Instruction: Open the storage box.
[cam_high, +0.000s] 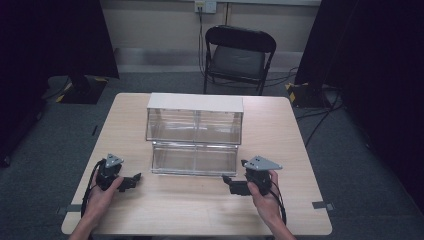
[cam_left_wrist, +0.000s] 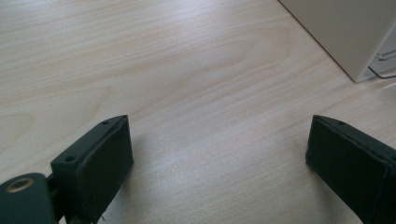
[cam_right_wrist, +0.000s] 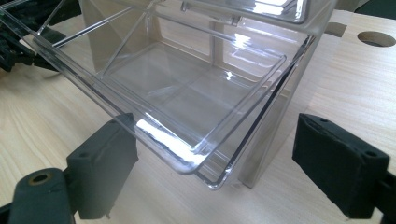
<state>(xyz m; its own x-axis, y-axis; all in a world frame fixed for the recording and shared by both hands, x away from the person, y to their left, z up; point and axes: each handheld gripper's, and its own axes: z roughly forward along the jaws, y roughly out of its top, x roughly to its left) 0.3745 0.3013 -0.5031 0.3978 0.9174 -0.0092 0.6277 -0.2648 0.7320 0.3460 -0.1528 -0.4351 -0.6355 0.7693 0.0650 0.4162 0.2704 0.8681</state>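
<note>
From the high view we see one clear two-tier drawer cabinet mid-table, long axis crosswise, between our left gripper and right gripper. In the left gripper view our jaws stand apart over bare wood. In the right gripper view our spread jaws face the open lower drawer, the nearer tool.

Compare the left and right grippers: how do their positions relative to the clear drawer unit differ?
The left gripper sits off the clear drawer unit's left front corner, over bare table; the right gripper sits at its right front corner. In its own view, the right gripper's jaws flank the lower drawer's corner; the left's frame only wood. Both are open, holding nothing.
</note>
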